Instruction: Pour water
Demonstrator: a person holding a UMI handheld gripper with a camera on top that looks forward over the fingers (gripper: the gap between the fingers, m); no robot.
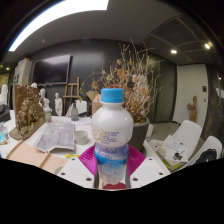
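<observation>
Between the hand-held gripper's point(112, 172) fingers, pressed: white bottle point(112, 130).

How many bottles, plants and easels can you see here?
Bottle with blue cap, held between the gripper fingers: 1
Dried branch plants: 2, one behind the bottle, one off to the side
Easel: 1
Total: 4

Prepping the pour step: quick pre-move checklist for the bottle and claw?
1. Bottle between the claw fingers: ok.
2. Both fingers pressing on the bottle: cannot tell; its base hides the contact.
3. Bottle upright: ok.
4. Blue cap removed for pouring: not ok, it is on.
5. Receiving cup or glass in view: not ok, none clearly visible.
6. Water level in the bottle: cannot tell, the white body hides it.
</observation>
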